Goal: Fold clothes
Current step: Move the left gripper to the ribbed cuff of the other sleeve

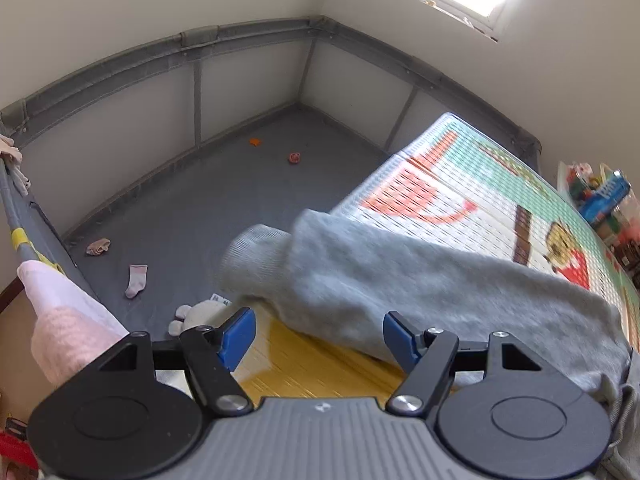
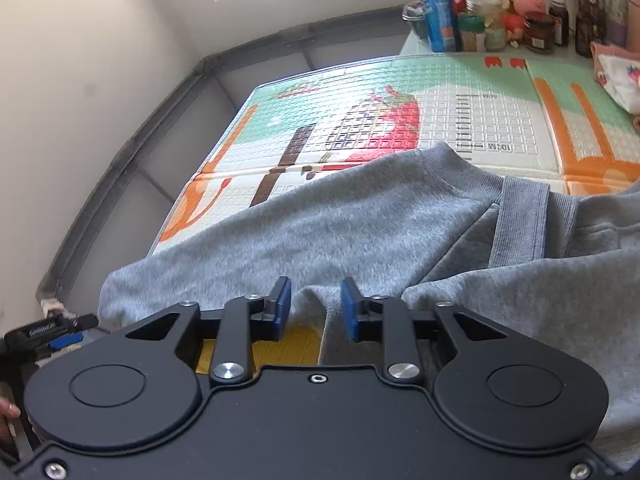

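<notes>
Both grippers hover over the grey sweatshirt [image 2: 340, 220]: left gripper [image 1: 320, 340] wide open, right gripper [image 2: 316, 308] part-open astride a fold.

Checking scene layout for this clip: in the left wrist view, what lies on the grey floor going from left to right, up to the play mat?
Beige sock → pink sock → white plush toy → orange scrap → small red toy → patterned play mat.
</notes>
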The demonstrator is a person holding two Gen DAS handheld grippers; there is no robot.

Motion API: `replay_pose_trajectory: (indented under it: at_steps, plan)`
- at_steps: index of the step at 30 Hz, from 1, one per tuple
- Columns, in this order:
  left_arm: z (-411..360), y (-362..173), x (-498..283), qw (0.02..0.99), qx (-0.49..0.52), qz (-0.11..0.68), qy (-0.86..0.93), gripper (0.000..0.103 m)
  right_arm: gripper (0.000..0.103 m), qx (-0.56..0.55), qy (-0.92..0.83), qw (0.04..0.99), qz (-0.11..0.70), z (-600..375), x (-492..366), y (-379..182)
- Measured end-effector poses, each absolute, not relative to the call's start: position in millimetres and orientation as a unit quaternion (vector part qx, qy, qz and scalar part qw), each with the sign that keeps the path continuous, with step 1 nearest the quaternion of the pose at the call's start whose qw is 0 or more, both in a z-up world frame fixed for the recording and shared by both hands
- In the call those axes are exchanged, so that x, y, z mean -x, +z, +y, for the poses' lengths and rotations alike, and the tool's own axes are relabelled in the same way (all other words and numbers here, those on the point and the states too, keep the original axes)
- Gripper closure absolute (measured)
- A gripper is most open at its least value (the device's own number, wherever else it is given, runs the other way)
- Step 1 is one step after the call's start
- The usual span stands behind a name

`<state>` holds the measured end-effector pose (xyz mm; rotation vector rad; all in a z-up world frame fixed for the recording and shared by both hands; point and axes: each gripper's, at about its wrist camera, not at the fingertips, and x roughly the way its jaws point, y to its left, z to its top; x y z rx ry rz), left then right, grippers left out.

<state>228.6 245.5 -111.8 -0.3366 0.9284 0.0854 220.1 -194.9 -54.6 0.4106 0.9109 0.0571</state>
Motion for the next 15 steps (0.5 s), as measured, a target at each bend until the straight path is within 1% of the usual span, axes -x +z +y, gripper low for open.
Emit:
replay_pose_trajectory:
  at_steps: [7,12,15]
  plan:
    - [278.3,-129.4,-248.7,0.879,0.176,0.441,0.047,0.028,0.093,-0.228,-0.013,0.873,0.43,-214.6,-222.2,-74.9]
    - [295.0,-145.2,-268.5,0.873,0.188,0.448,0.048,0.027,0.099,-0.236,-0.039,0.87,0.432,-225.2,-221.3,-88.8]
    - [303.2,-154.5,-277.2,0.867,0.205,0.453,0.041,0.027,0.1,-0.237,-0.046,0.867,0.436,-226.6,-222.6,-97.2]
